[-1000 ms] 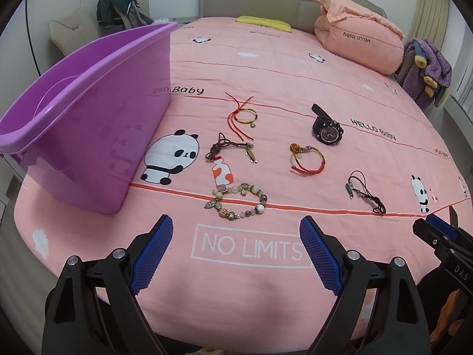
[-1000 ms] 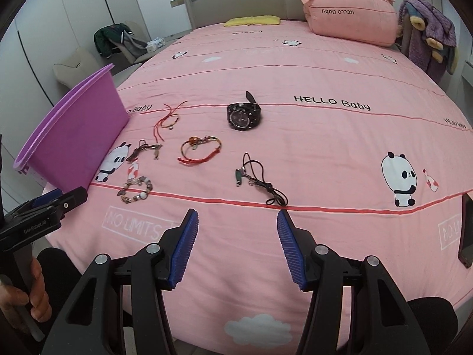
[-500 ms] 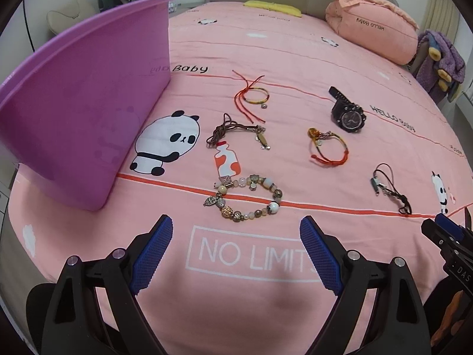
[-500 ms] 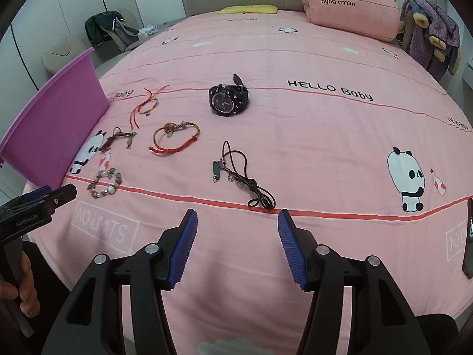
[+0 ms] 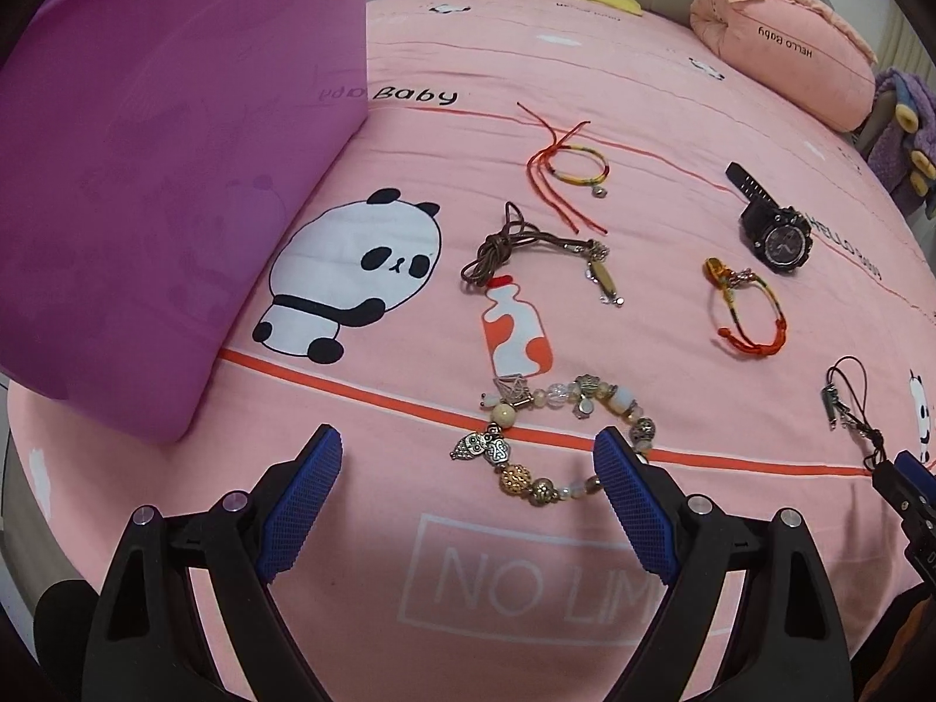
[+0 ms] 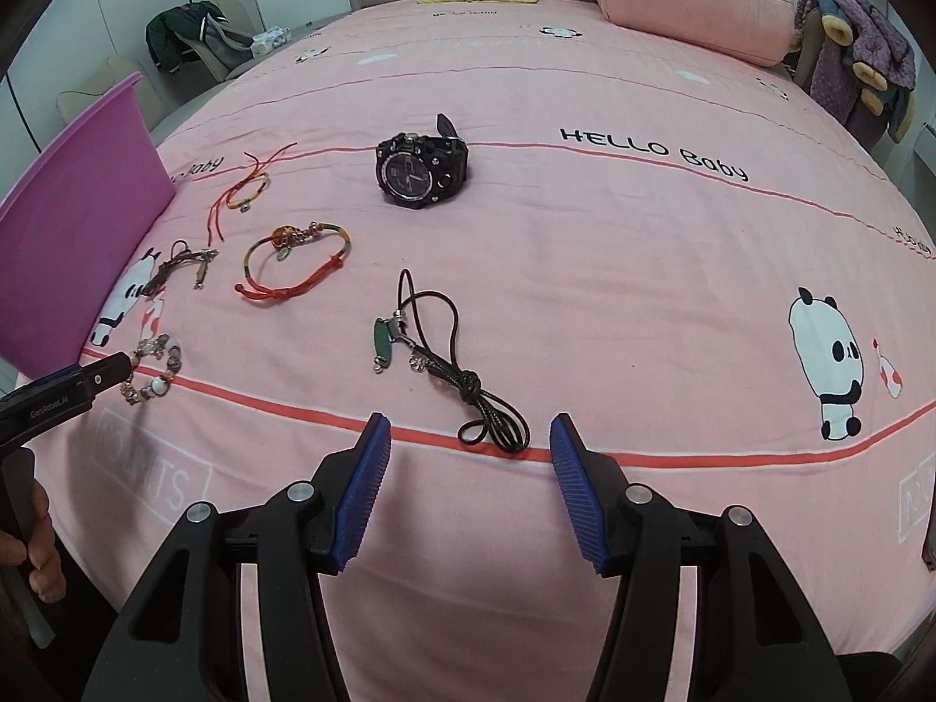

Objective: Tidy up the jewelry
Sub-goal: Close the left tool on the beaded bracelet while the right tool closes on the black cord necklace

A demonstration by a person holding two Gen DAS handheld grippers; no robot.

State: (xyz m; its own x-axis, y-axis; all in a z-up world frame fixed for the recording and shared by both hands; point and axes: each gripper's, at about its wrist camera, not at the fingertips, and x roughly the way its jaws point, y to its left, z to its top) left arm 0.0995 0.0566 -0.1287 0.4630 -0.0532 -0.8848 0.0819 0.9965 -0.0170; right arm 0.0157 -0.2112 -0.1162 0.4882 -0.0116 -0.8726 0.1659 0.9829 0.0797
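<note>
Lying loose on the pink bedspread [image 5: 673,134] are all six pieces of jewelry, so the sorting is, by my reading, barely getting started: nothing is showing inside the purple bin [image 5: 164,175], though its inside is facing away from both cameras and cannot be checked.

The left gripper [image 5: 468,497] is standing with its blue pads wide apart and gripping nothing, framing the beaded charm bracelet [image 5: 556,439] at the lower centre of the left view; its right pad is overlapping the bracelet's edge in the picture, but whether it is touching I cannot tell. The right gripper [image 6: 471,479] is standing partly spread, also empty, with the looped end of the black cord pendant [image 6: 444,362] sitting just above the gap between its pads.

Everything is waiting to be collected. The bracelet is showing mixed beads, pale, gold and silver, with an owl charm. The brown cord necklace [image 5: 526,245] is bunching beside the printed panda, the red-and-yellow string bracelet [image 5: 570,169] is trailing loose ends above it, the orange woven bracelet [image 5: 743,310] is lying to the right, and the black wristwatch [image 5: 772,228] is resting in the upper right.
</note>
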